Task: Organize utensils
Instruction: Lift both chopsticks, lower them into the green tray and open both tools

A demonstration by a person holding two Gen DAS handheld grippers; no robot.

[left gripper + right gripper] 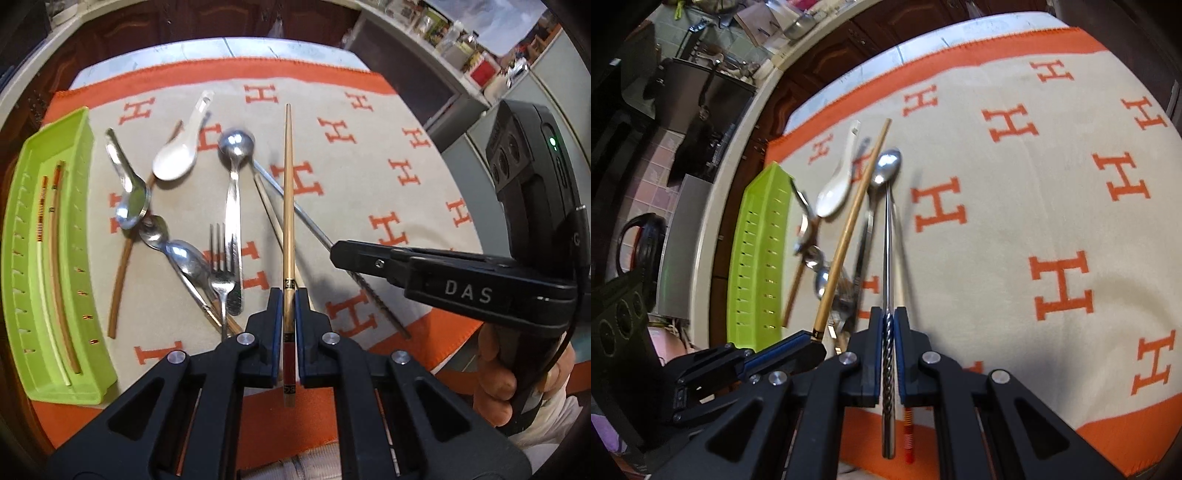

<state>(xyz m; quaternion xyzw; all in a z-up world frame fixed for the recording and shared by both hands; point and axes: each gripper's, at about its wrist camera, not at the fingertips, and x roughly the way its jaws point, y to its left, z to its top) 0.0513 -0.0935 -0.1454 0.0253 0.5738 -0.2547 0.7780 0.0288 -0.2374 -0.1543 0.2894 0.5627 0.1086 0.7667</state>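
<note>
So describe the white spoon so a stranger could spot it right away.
Start at the green tray on the orange-and-cream cloth. Just past the pile of utensils beside it lies the white spoon, the only non-metal, short, deep-bowled one.

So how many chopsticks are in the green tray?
2, side by side in the green tray: a white, orange-striped chopstick and a brown chopstick beside it.

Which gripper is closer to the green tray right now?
Left. The left gripper, shut on a wooden chopstick, sits closer to the green tray. The right gripper, holding a metal chopstick, is farther right.
</note>
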